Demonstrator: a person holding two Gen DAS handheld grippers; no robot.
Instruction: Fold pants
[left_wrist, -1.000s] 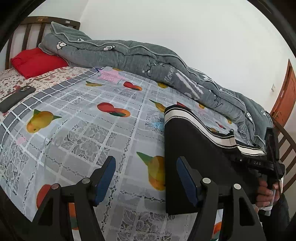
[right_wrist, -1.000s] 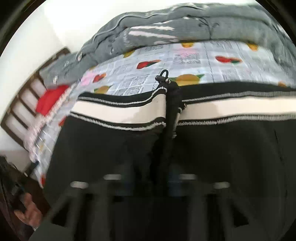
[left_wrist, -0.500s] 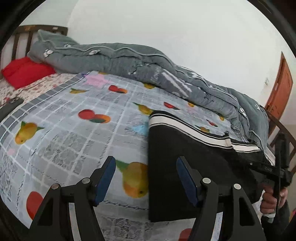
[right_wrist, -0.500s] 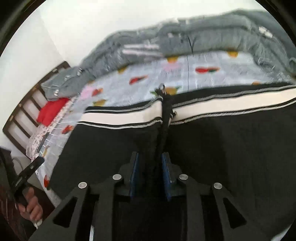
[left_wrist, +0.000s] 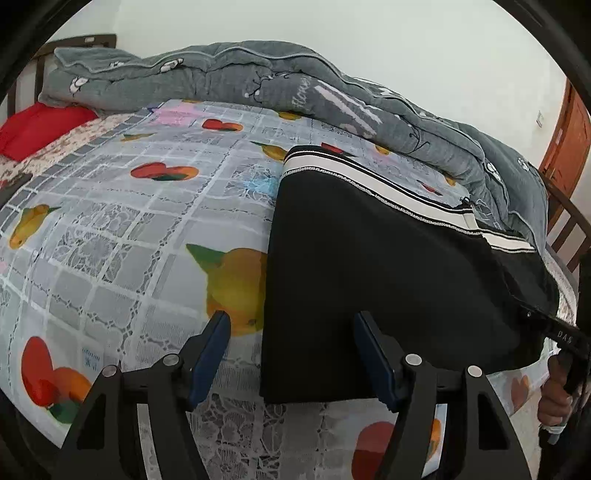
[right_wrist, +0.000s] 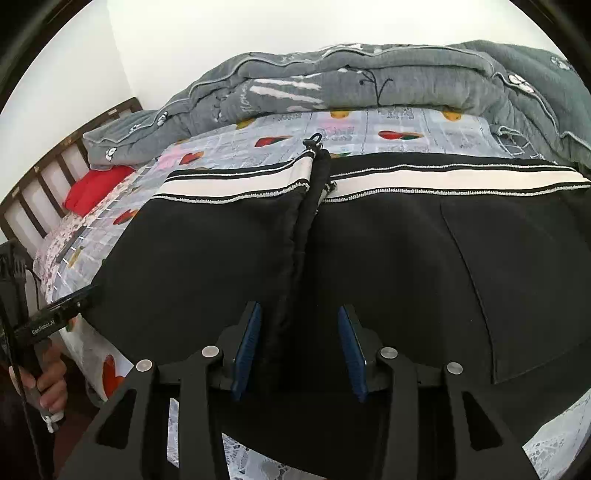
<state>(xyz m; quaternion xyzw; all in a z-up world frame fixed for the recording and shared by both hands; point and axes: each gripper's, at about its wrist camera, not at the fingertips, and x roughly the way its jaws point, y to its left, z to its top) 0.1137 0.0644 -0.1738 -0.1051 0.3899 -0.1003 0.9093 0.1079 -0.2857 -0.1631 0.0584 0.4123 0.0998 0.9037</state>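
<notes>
Black pants (left_wrist: 388, 266) with a black-and-white striped waistband (left_wrist: 369, 181) lie folded flat on the fruit-print bed sheet (left_wrist: 129, 240). My left gripper (left_wrist: 291, 354) is open and empty above the pants' left edge. In the right wrist view the pants (right_wrist: 388, 258) fill the middle, with a raised centre seam (right_wrist: 303, 229) and a drawstring knot at the waistband. My right gripper (right_wrist: 299, 347) is open, its blue pads on either side of the seam and apart from it. The other gripper shows at the left edge (right_wrist: 48, 321).
A rolled grey quilt (left_wrist: 295, 85) lies along the far side of the bed. A red pillow (left_wrist: 33, 125) sits at the wooden headboard (right_wrist: 55, 162). A wooden door (left_wrist: 569, 140) and a chair back (left_wrist: 569, 221) stand at the right.
My right gripper has opened and let go of the pants' centre seam. The pants now lie flat. My left gripper has moved slightly, staying open.
</notes>
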